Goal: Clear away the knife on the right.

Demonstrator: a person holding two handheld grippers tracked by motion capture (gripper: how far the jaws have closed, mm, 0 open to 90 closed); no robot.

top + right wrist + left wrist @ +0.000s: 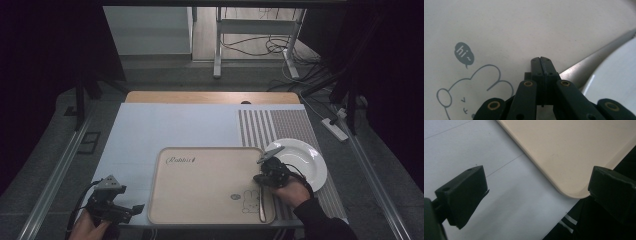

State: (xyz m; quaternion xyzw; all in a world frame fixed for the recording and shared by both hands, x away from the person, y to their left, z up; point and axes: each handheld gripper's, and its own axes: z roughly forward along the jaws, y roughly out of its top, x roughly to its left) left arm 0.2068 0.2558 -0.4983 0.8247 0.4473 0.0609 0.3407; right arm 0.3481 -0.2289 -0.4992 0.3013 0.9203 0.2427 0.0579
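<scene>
Jaws of the right gripper (541, 62) are pressed together on a metal utensil (262, 202), whose handle runs from them toward the near edge of the beige tray (200, 190) (its working end is hidden). The white plate (307, 160) lies just beyond that hand, while the left gripper (122, 210) hangs wide open and empty beside the tray's near left corner, well apart from the utensil.

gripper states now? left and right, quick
Left gripper: open, holding nothing, at the near left corner of the tray.
Right gripper: fingers shut over the tray by a metal utensil handle; whether it grips the handle cannot be told.
</scene>
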